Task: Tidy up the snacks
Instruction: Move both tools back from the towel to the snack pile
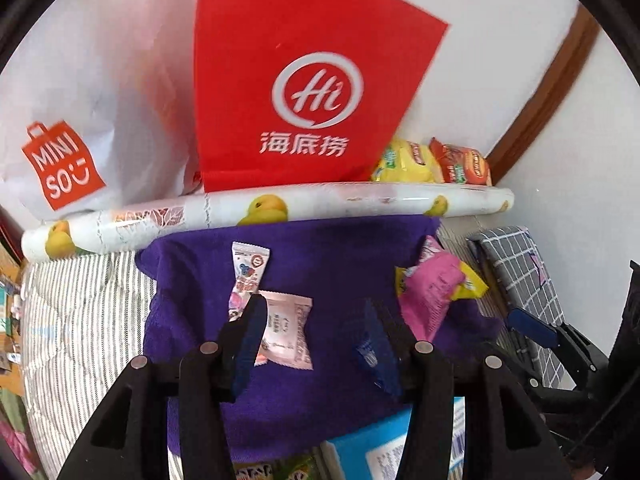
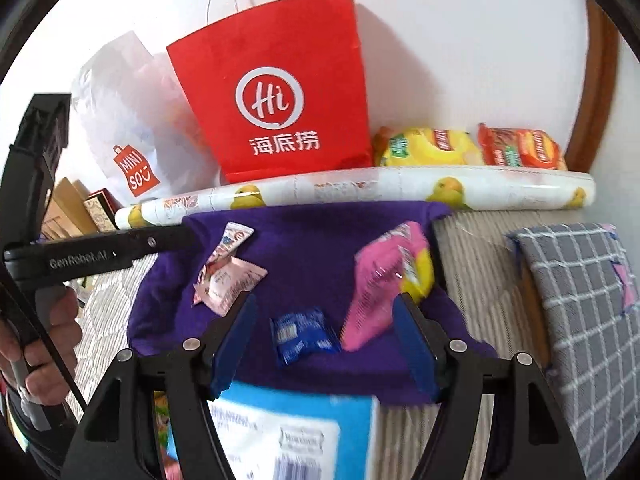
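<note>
Small snack packets lie on a purple cloth [image 1: 320,248] [image 2: 312,248]. A pale pink packet [image 1: 290,330] [image 2: 234,280] and a slim white-pink packet [image 1: 246,268] [image 2: 232,240] lie left. A pink packet over a yellow one [image 1: 432,292] [image 2: 380,288] lies right. A small blue packet [image 2: 302,336] lies between the right gripper's fingertips; in the left wrist view it [image 1: 366,350] is partly hidden by a finger. My left gripper [image 1: 316,320] is open above the cloth. My right gripper [image 2: 326,312] is open and empty.
A red Haidilao paper bag [image 1: 304,80] [image 2: 280,92] and a white Miniso bag [image 1: 80,120] [image 2: 132,128] stand behind a duck-print roll [image 1: 280,208] [image 2: 360,192]. Yellow and red chip bags [image 2: 472,148] lie at the back right. A blue-white box [image 2: 288,436] is near; a checked cushion [image 2: 580,320] right.
</note>
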`<act>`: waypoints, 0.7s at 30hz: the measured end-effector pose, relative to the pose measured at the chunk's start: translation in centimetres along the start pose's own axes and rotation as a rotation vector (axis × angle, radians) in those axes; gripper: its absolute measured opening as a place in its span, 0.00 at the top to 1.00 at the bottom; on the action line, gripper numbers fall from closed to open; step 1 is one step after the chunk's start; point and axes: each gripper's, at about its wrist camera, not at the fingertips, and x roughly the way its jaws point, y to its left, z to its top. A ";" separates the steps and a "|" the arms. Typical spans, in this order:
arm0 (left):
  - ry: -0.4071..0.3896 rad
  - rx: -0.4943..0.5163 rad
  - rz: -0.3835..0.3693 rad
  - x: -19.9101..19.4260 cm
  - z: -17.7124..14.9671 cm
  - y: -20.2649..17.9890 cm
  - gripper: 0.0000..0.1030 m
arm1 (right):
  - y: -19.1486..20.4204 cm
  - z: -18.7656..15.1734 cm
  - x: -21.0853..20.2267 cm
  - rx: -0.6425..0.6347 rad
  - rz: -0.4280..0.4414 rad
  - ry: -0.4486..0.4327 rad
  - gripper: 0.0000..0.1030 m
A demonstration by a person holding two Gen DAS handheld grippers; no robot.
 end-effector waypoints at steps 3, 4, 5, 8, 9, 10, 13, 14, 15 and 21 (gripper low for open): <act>-0.025 0.028 -0.005 -1.6 -1.0 -1.2 0.53 | -0.3 -0.8 -1.9 0.010 -0.032 -0.007 0.32; -0.033 0.030 -0.006 -2.3 -1.5 -1.4 0.53 | -0.3 -1.1 -2.5 0.010 -0.049 -0.009 0.31; -0.037 0.032 -0.008 -2.8 -2.1 -1.7 0.53 | -0.2 -1.4 -3.1 0.007 -0.070 -0.012 0.27; -0.051 0.031 -0.017 -4.7 -3.7 -2.0 0.53 | 0.1 -2.3 -4.8 -0.001 -0.154 -0.042 0.21; -0.055 0.034 -0.012 -5.3 -4.2 -2.1 0.53 | 0.2 -2.7 -5.4 0.007 -0.178 -0.048 0.21; -0.059 0.037 -0.003 -6.0 -4.8 -2.2 0.53 | 0.3 -3.0 -5.8 0.017 -0.187 -0.045 0.21; -0.076 0.039 0.014 -8.1 -6.4 -2.0 0.53 | 0.4 -4.0 -7.1 0.045 -0.157 -0.052 0.21; -0.083 0.037 0.017 -8.6 -6.7 -2.0 0.53 | 0.5 -4.4 -7.5 0.045 -0.142 -0.063 0.21; -0.093 0.030 0.020 -9.4 -7.3 -1.8 0.53 | 0.7 -4.8 -8.0 0.042 -0.135 -0.073 0.21; -0.134 -0.023 0.025 -12.2 -10.1 -1.0 0.53 | 2.0 -6.9 -9.5 -0.028 -0.217 -0.066 0.21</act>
